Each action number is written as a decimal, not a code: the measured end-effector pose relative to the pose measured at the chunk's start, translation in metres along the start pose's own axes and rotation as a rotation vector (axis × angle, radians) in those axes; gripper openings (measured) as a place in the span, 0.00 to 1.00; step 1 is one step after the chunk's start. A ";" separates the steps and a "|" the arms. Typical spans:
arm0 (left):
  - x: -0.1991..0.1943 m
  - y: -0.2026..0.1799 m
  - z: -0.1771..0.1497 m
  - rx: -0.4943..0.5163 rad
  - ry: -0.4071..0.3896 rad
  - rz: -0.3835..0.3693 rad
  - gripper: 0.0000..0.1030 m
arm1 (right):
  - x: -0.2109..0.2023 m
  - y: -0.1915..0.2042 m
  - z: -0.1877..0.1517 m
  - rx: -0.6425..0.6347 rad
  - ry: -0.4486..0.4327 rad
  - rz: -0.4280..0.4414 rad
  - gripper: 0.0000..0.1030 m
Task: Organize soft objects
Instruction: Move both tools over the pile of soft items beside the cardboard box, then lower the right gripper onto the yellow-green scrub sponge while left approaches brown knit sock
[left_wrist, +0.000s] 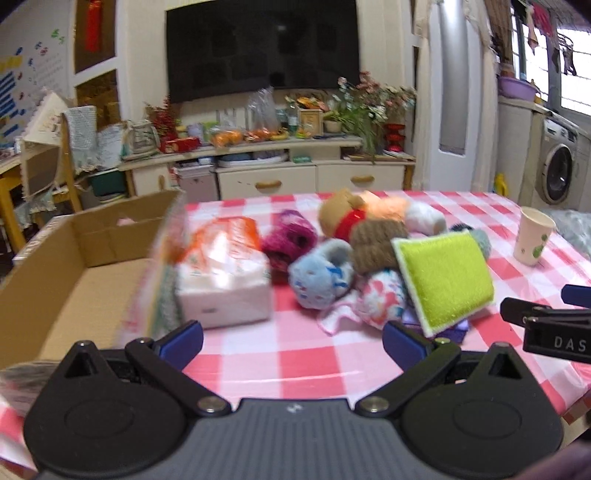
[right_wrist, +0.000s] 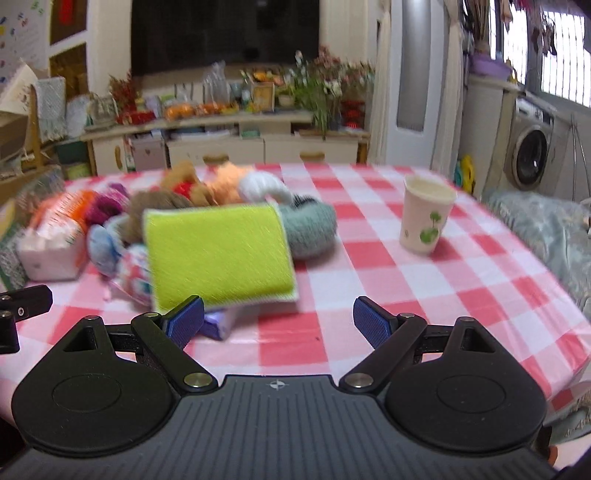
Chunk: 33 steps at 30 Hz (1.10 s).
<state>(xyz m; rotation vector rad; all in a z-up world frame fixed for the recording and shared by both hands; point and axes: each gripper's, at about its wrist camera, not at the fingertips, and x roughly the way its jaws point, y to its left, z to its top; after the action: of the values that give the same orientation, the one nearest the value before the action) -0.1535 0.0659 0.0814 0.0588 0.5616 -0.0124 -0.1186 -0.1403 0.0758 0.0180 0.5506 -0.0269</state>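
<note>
A pile of soft things lies on the pink checked table (left_wrist: 295, 362): a lime-green sponge pad (left_wrist: 443, 280) (right_wrist: 218, 254), a blue slipper (left_wrist: 321, 273), a magenta knit roll (left_wrist: 290, 236), a plush bear (left_wrist: 343, 214), a floral cloth (left_wrist: 376, 299) and a grey-green knit piece (right_wrist: 314, 229). A tissue pack (left_wrist: 225, 273) lies left of the pile. An open cardboard box (left_wrist: 74, 280) stands at the left. My left gripper (left_wrist: 291, 339) is open and empty, short of the pile. My right gripper (right_wrist: 279, 321) is open and empty, just in front of the sponge pad.
A paper cup (right_wrist: 424, 218) stands on the table to the right of the pile. A blurred plastic-wrapped pack (left_wrist: 162, 273) leans between the box and the tissue pack. The right gripper's tip (left_wrist: 546, 325) shows at the left wrist view's right edge.
</note>
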 end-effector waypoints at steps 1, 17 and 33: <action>-0.004 0.006 0.001 -0.005 -0.003 0.012 0.99 | -0.004 0.004 0.000 -0.006 -0.010 0.006 1.00; -0.049 0.078 -0.004 -0.080 -0.078 0.131 0.99 | -0.039 0.063 0.026 -0.040 -0.059 0.157 1.00; -0.059 0.098 -0.009 -0.115 -0.105 0.148 0.99 | -0.060 0.082 0.028 -0.050 -0.110 0.232 1.00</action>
<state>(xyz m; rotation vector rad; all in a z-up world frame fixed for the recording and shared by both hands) -0.2056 0.1642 0.1105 -0.0120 0.4507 0.1601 -0.1529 -0.0575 0.1322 0.0315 0.4367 0.2111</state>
